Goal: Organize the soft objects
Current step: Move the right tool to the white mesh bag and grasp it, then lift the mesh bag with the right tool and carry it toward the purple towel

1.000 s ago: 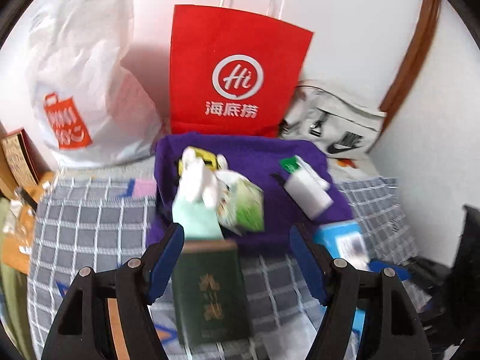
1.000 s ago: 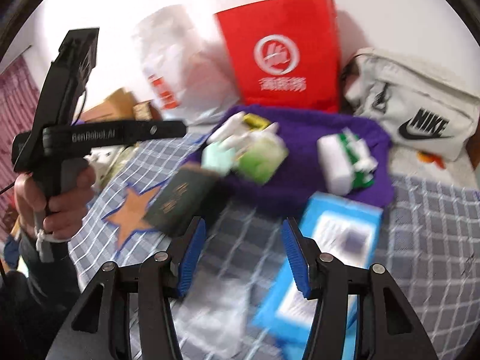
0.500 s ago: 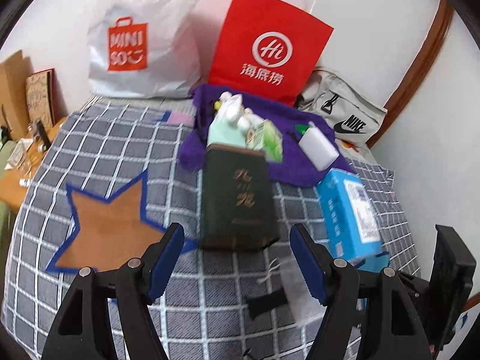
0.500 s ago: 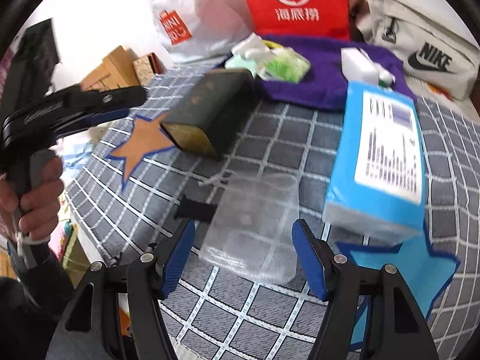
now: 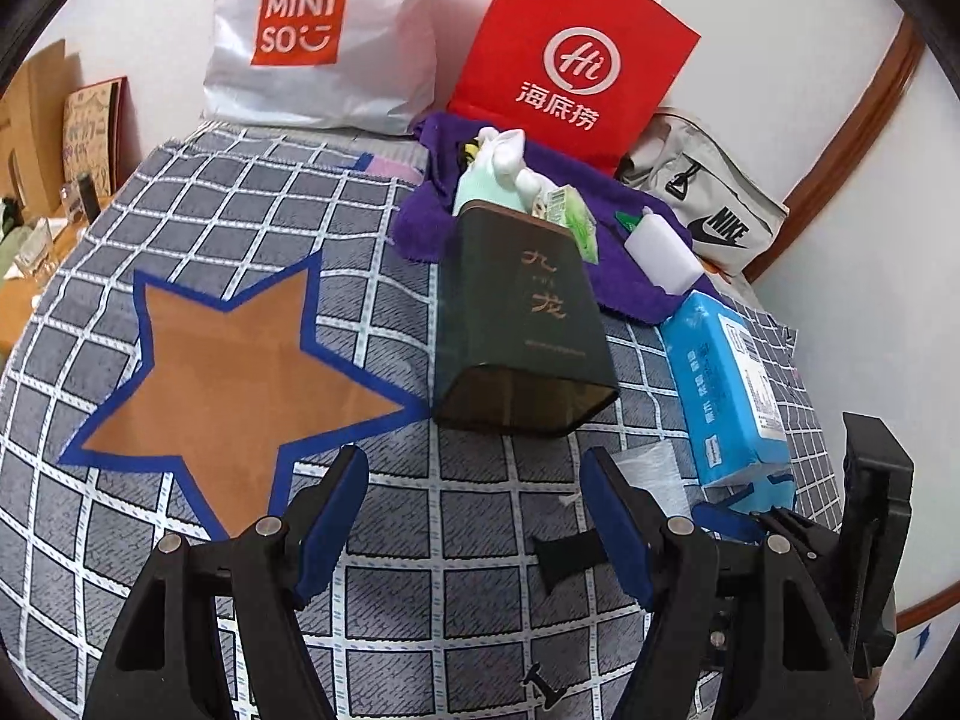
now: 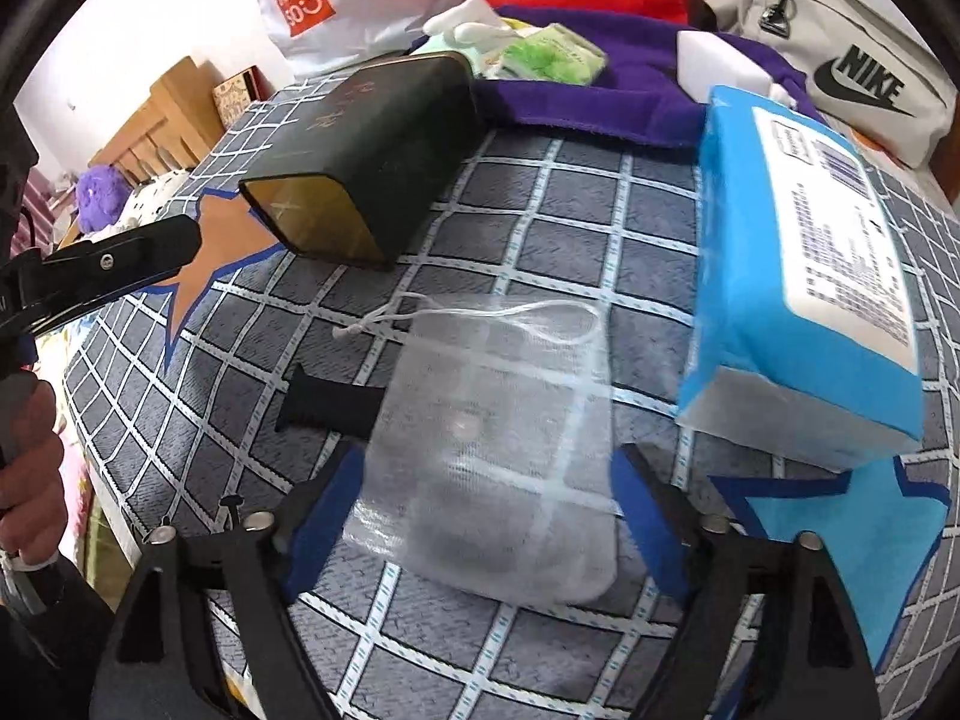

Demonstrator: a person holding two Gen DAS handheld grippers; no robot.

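Note:
A see-through mesh drawstring pouch (image 6: 498, 450) lies flat on the checked cloth, between the open fingers of my right gripper (image 6: 486, 480); its corner shows in the left wrist view (image 5: 654, 474). A blue tissue pack (image 6: 810, 264) lies right of it, also in the left wrist view (image 5: 726, 390). A purple towel (image 5: 624, 258) at the back carries a white sponge (image 5: 660, 255), a green packet (image 5: 579, 222) and white soft items (image 5: 504, 156). My left gripper (image 5: 474, 516) is open and empty above the cloth, short of a dark green tin (image 5: 522, 318).
A red paper bag (image 5: 570, 54), a white Miniso bag (image 5: 312, 30) and a grey Nike pouch (image 5: 708, 204) stand along the back wall. An orange star (image 5: 222, 378) and a blue star (image 6: 852, 534) are marked on the cloth. A black strip (image 6: 330, 405) lies by the pouch.
Both grippers have pulled back toward the near edge of the cloth. The right gripper has come down over the mesh pouch, which now lies between its fingers. Both stay open.

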